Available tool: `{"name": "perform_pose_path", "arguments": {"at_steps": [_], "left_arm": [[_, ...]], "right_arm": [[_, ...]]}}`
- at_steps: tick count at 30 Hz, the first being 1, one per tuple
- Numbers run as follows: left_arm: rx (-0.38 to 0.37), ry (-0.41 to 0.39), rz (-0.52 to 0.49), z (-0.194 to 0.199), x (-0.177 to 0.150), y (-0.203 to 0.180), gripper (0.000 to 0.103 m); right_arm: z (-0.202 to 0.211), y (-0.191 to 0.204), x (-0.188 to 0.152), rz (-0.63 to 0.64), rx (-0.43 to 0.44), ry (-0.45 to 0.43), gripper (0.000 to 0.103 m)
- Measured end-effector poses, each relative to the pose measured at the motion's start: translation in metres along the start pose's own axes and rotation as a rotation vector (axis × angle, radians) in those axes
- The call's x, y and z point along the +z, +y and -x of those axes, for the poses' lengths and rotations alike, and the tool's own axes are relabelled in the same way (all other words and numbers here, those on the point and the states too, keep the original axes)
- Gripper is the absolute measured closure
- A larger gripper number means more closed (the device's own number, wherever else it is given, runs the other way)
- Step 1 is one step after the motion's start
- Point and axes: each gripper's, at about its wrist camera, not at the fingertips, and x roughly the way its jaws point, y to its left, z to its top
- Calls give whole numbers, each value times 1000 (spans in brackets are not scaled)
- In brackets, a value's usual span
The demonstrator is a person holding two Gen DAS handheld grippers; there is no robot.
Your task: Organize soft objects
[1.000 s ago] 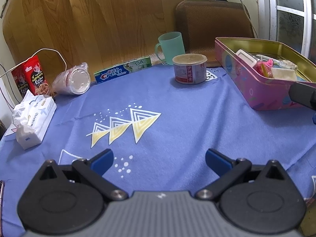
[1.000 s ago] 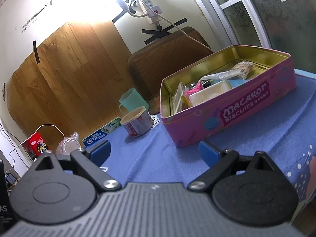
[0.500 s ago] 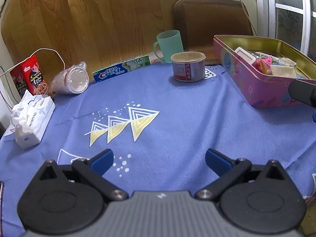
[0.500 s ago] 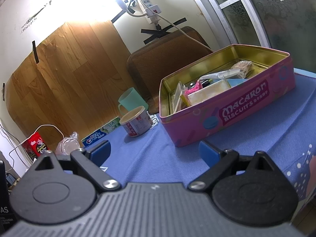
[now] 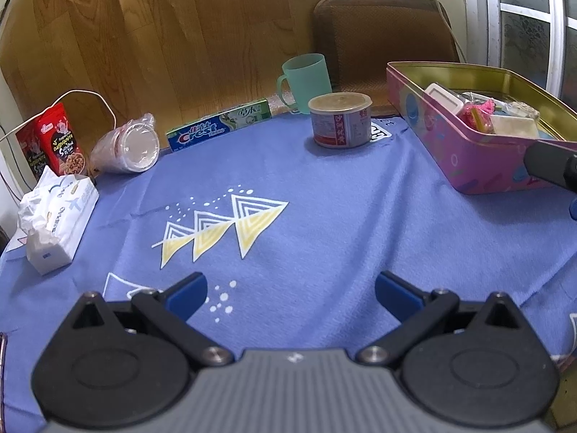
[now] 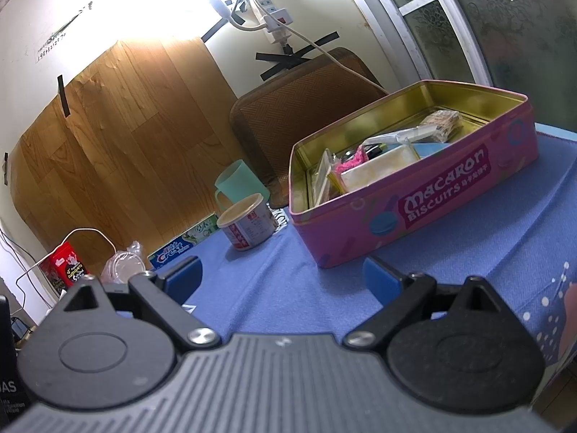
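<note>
A white tissue pack [image 5: 57,216] lies at the left edge of the blue cloth [image 5: 306,216]. A red snack bag [image 5: 54,144] stands behind it. A pink Macaron Biscuits tin [image 5: 468,144] sits open at the right, with small packets and a pink soft item inside; it also shows in the right wrist view [image 6: 414,198]. My left gripper [image 5: 290,292] is open and empty over the cloth's near side. My right gripper [image 6: 281,276] is open and empty, just in front of the tin; part of it shows at the right edge of the left wrist view [image 5: 551,166].
At the back stand a green mug [image 5: 306,77], a lidded can [image 5: 340,119], a Crest toothpaste box [image 5: 220,124] and a tipped plastic cup [image 5: 126,146]. A brown chair back [image 5: 382,36] and a wooden panel [image 5: 144,36] rise behind the table.
Both views have shifted slightly; the tin and back objects sit a little lower and nearer in frame. Both grippers stay open and empty.
</note>
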Motion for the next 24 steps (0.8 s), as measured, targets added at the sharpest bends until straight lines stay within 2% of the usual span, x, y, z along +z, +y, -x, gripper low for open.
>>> {"name": "perform_pose_path", "arguments": {"at_steps": [24], "left_arm": [[4,-3,-8,2,3,0,0]], "right_arm": [[1,1,-2,-1,-3,-5,5]]}}
